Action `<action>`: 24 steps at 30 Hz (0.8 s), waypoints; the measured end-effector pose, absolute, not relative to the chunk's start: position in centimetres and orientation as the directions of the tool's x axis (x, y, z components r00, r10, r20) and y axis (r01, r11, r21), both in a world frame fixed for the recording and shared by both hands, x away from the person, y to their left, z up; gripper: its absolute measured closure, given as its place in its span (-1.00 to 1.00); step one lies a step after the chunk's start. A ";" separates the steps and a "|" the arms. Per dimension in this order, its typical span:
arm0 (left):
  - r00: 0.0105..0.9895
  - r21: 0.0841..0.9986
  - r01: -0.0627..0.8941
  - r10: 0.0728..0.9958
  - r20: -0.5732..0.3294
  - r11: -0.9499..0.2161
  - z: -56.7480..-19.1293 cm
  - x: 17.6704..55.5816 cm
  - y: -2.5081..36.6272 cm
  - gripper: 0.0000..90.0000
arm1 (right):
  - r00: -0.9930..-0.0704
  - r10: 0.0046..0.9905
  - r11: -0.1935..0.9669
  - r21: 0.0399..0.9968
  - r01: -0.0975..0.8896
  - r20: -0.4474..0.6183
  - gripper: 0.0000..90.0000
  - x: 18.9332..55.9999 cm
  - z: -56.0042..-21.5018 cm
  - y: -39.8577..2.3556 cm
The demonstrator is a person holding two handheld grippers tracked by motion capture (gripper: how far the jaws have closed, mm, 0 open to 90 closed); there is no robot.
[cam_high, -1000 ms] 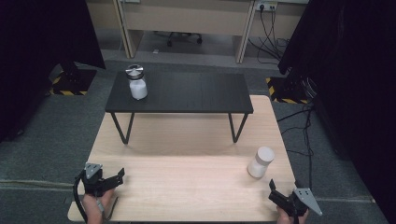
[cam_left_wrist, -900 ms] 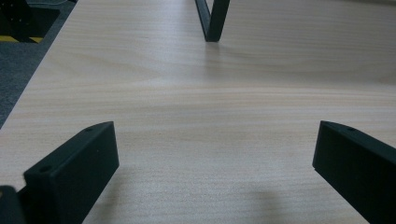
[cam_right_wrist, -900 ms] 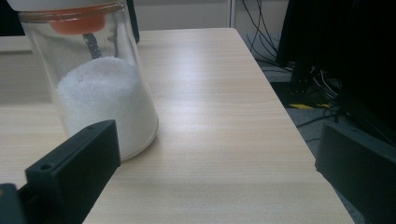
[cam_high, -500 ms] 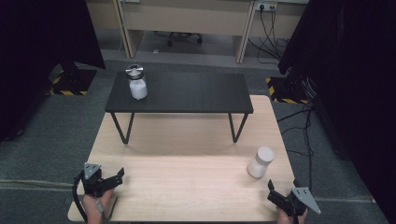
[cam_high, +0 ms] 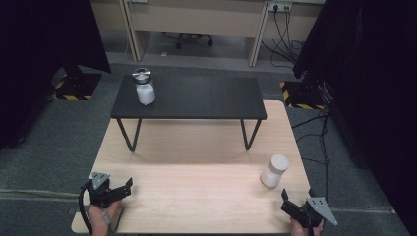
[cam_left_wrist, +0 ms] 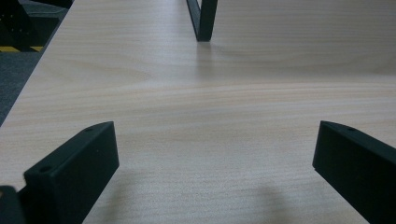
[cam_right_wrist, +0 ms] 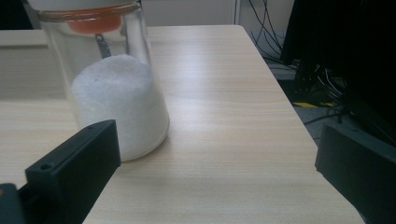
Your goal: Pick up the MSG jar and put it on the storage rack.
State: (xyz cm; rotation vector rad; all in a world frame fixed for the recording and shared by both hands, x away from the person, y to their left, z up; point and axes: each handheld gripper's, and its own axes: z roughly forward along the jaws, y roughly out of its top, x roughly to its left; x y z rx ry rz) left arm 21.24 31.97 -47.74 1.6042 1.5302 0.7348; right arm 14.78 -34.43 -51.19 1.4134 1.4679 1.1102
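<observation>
You are holding your right hand-held gripper (cam_high: 295, 210) jaws apart just short of the white-filled jar (cam_high: 274, 170); your left hand-held gripper (cam_high: 115, 191) is gaping over bare tabletop (cam_high: 196, 187).

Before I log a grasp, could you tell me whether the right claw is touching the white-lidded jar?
Apart. In the high view, bare tabletop separates the right claw from the jar.
</observation>
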 end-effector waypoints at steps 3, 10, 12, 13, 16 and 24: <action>0.105 0.843 0.537 0.988 -0.112 0.039 -47.7 21.3 32.1 -1.00 | -0.073 0.997 -0.009 0.955 0.297 0.032 -0.99 14.9 -51.2 -34.4; 0.098 0.843 0.535 0.988 -0.121 0.051 -47.8 21.2 32.1 -1.00 | -0.102 0.994 -0.005 0.957 0.291 0.036 -0.99 15.4 -50.9 -34.1; 0.098 0.844 0.534 0.987 -0.125 0.054 -47.8 21.2 32.2 -1.00 | -0.115 0.993 0.001 0.957 0.291 0.034 -0.99 15.6 -50.8 -34.0; 0.098 0.844 0.533 0.987 -0.127 0.056 -47.8 21.2 32.2 -1.00 | -0.120 0.992 0.000 0.956 0.293 0.037 -0.99 15.7 -50.8 -34.0; 0.100 0.843 0.534 0.986 -0.133 0.060 -47.8 21.2 32.3 -1.00 | -0.130 0.991 -0.002 0.957 0.289 0.041 -0.99 15.9 -50.8 -33.8; 0.103 0.840 0.539 0.985 -0.139 0.062 -47.8 21.2 32.4 -1.00 | -0.158 0.986 -0.001 0.959 0.282 0.047 -0.99 16.5 -50.5 -33.4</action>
